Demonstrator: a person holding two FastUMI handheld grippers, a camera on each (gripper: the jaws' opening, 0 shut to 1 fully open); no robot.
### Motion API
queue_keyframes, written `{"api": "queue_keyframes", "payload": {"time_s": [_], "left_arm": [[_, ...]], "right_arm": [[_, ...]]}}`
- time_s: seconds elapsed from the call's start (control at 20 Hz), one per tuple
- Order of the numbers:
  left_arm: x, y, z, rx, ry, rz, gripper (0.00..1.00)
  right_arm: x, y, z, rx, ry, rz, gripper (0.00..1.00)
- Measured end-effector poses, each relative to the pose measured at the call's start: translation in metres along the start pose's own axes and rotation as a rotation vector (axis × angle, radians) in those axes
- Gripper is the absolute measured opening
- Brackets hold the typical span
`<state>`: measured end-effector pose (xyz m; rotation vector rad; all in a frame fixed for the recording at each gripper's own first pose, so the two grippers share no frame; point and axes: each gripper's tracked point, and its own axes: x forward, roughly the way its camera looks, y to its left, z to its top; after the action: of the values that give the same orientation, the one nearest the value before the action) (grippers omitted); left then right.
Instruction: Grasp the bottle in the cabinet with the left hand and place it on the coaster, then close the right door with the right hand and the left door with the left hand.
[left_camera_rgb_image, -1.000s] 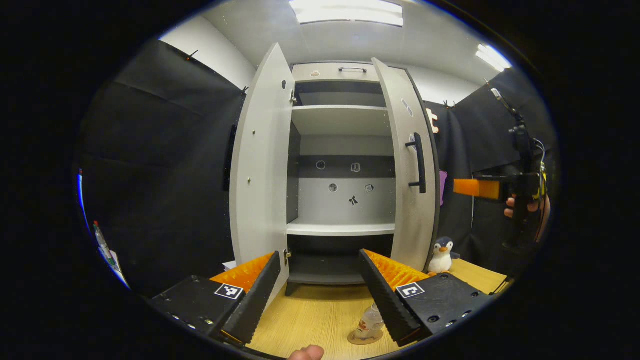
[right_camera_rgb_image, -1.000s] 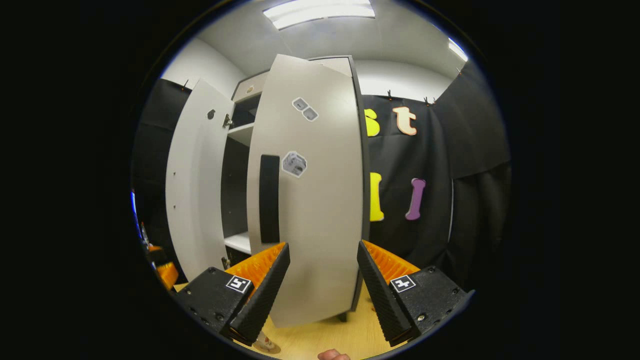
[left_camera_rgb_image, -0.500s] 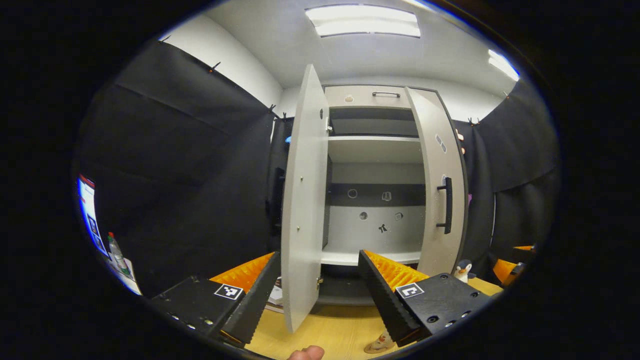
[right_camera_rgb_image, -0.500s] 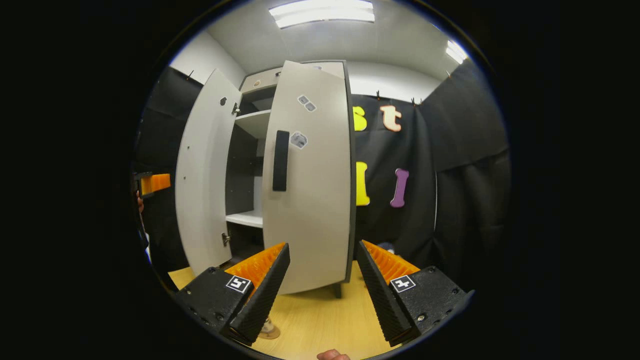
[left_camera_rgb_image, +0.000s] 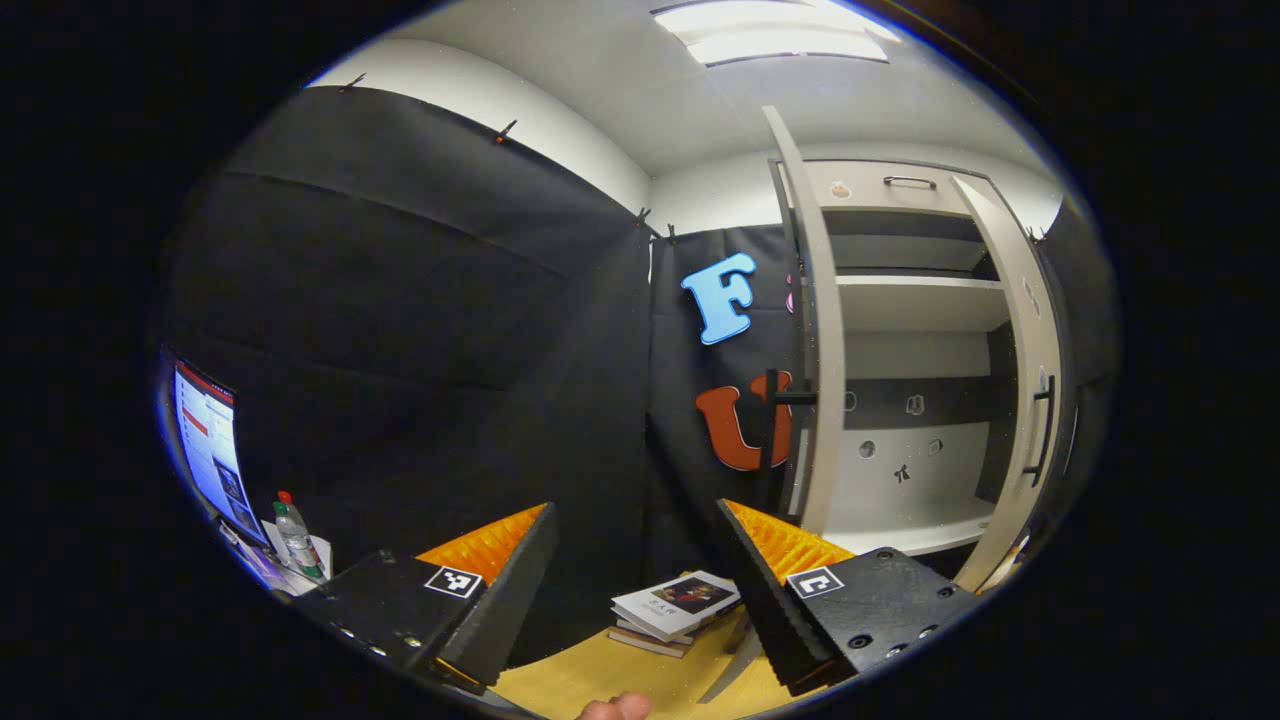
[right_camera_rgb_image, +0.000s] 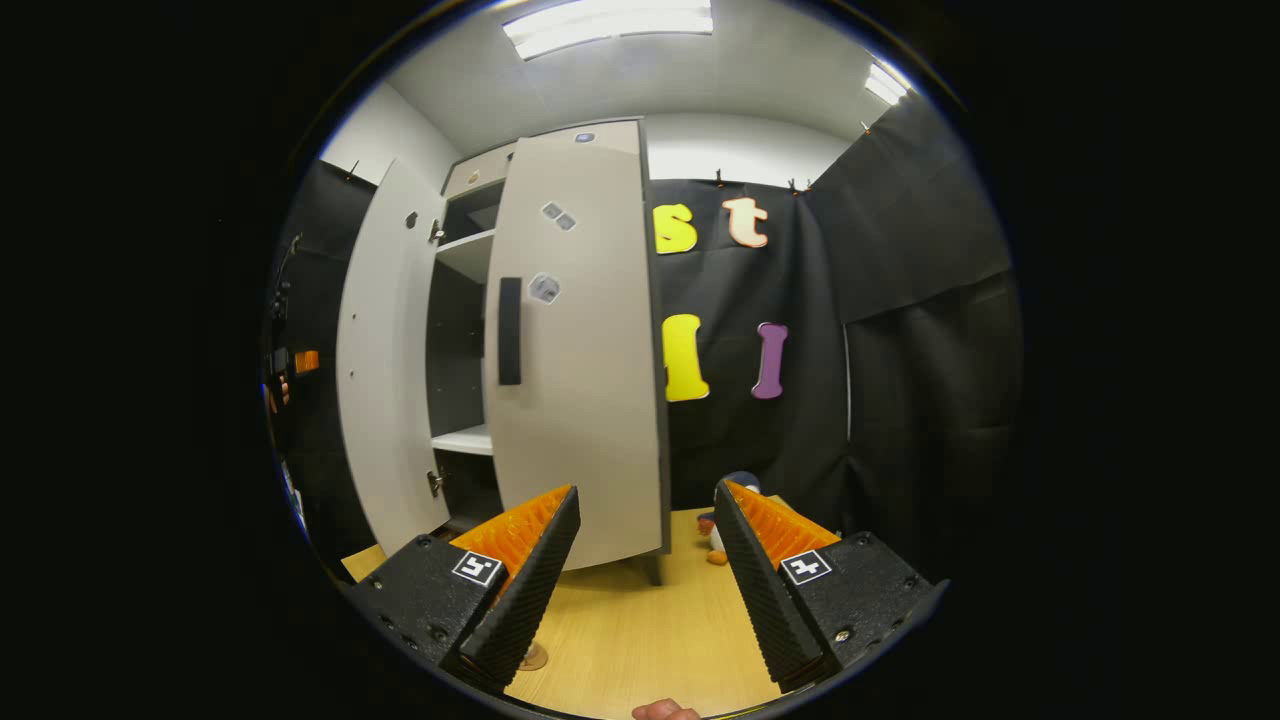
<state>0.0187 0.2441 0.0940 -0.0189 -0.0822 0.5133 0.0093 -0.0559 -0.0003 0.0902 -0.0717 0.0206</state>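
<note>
My left gripper (left_camera_rgb_image: 635, 600) is open with nothing between its fingers, out past the left side of the grey cabinet (left_camera_rgb_image: 920, 300). Its left door (left_camera_rgb_image: 815, 330) stands open, edge-on to me, with its dark handle (left_camera_rgb_image: 775, 420) on the outer face. My right gripper (right_camera_rgb_image: 640, 590) is open and empty, back from the right door (right_camera_rgb_image: 580, 350), which hangs ajar with its black handle (right_camera_rgb_image: 510, 330) facing me. The left door (right_camera_rgb_image: 385, 350) stands wide. A sliver of the coaster (right_camera_rgb_image: 533, 657) shows on the table (right_camera_rgb_image: 620, 640); the bottle is hidden behind my finger. Far left, a hand holds the left gripper (right_camera_rgb_image: 300, 360).
A stack of books (left_camera_rgb_image: 675, 605) lies on the wooden table left of the cabinet. A monitor (left_camera_rgb_image: 205, 440) and another bottle with a red cap (left_camera_rgb_image: 295, 535) stand at the far left. A penguin toy (right_camera_rgb_image: 712, 535) sits right of the cabinet.
The left gripper view has swung left, from the cabinet's inside to outside the left door. The right gripper has drawn back from the right door. Both stay open.
</note>
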Motion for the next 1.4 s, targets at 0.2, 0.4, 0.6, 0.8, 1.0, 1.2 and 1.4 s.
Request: {"api": "queue_keyframes", "payload": {"time_s": [0.2, 0.4, 0.6, 0.8, 1.0, 1.2, 1.4], "left_arm": [[0.035, 0.001, -0.009, 0.009, 0.014, 0.004, 0.95], [0.05, -0.011, -0.018, 0.018, 0.029, -0.015, 0.95], [0.051, -0.015, -0.021, 0.022, 0.015, 0.018, 0.93], [0.049, -0.023, -0.021, 0.055, 0.017, 0.007, 0.93], [0.04, -0.035, -0.019, 0.051, 0.03, -0.026, 0.93], [0.027, -0.073, -0.021, 0.039, 0.035, -0.106, 0.93], [0.017, -0.116, -0.024, 0.004, 0.04, -0.205, 0.93]], "right_arm": [[-0.003, -0.015, 0.008, -0.011, -0.015, -0.048, 0.83], [-0.004, -0.023, 0.004, 0.0, 0.005, -0.071, 0.83], [-0.005, -0.028, 0.002, -0.001, 0.007, -0.085, 0.83], [-0.002, -0.03, 0.005, 0.007, -0.002, -0.078, 0.83], [0.0, -0.029, 0.007, 0.01, -0.014, -0.063, 0.83], [-0.001, -0.028, 0.004, 0.013, -0.006, -0.049, 0.83], [-0.006, -0.037, 0.003, 0.016, -0.003, -0.068, 0.83]]}}
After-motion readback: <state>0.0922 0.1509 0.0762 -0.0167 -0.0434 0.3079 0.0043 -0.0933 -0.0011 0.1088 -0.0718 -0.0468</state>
